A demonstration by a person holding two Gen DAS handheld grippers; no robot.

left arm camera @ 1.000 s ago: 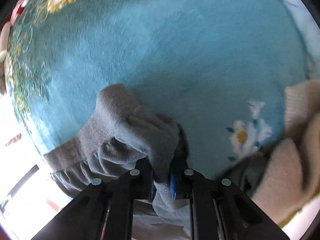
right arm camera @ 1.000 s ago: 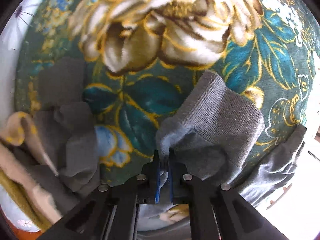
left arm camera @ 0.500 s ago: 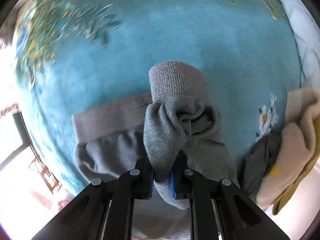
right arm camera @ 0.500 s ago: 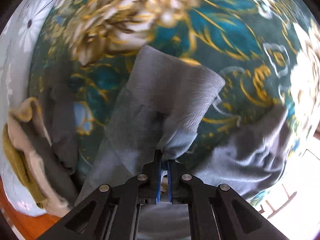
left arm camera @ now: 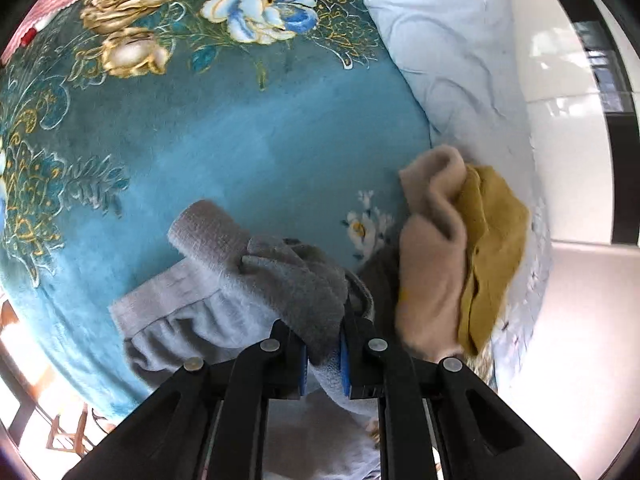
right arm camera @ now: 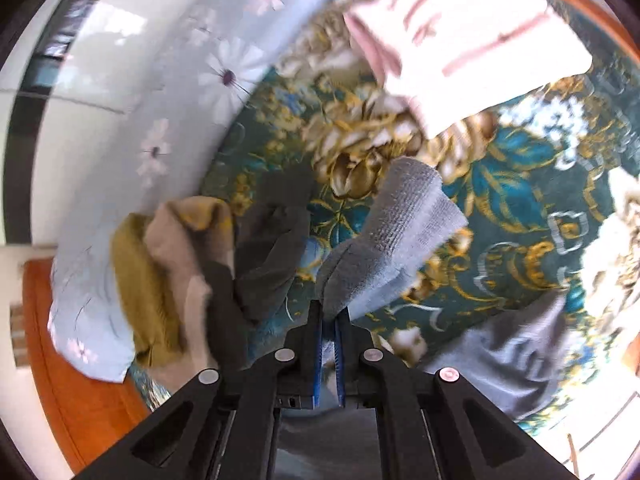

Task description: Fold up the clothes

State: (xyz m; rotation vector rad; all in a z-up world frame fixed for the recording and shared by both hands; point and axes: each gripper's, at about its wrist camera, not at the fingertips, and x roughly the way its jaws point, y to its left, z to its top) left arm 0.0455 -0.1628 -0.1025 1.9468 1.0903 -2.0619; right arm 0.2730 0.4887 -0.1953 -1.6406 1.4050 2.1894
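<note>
A grey garment with ribbed cuffs hangs bunched over the teal floral blanket. My left gripper is shut on a thick fold of it near a ribbed cuff. In the right wrist view my right gripper is shut on another fold of the grey garment, just below its ribbed cuff. More grey cloth trails to the lower right. Both grippers hold the cloth lifted off the blanket.
A pile of beige, mustard and dark grey clothes lies right of my left gripper; it also shows left of my right gripper. A pale blue flowered quilt borders the blanket. A pink striped folded cloth lies at the far side.
Both grippers have swung with the grey garment still held. The clothes pile has come closer to both grippers, and the quilt and the pink cloth have come into view.
</note>
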